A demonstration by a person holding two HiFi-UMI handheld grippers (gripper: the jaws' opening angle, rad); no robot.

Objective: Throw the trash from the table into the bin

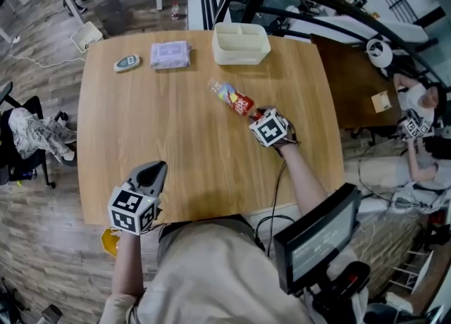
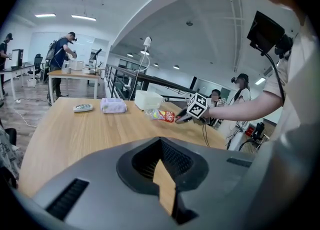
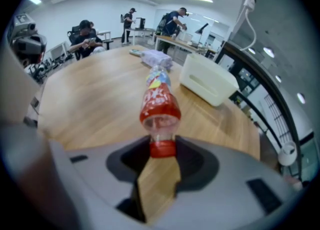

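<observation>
A clear plastic bottle (image 1: pixel 236 99) with a red label and a red cap points from my right gripper (image 1: pixel 256 114) toward the far side of the wooden table (image 1: pixel 176 139). In the right gripper view the jaws are shut on the bottle (image 3: pixel 159 101) at its cap and neck, right gripper (image 3: pixel 162 150). My left gripper (image 1: pixel 156 170) is over the table's near left edge, shut and empty, as the left gripper view shows, left gripper (image 2: pixel 161 163). From there the bottle (image 2: pixel 162 116) and the right gripper (image 2: pixel 183 118) appear across the table.
A white plastic container (image 1: pixel 241 42) stands at the far edge of the table. Left of it lie a purple wipes pack (image 1: pixel 170 55) and a small white device (image 1: pixel 127 63). A chair with clothes (image 1: pixel 28 136) is on the left. A seated person (image 1: pixel 416 139) is at the right.
</observation>
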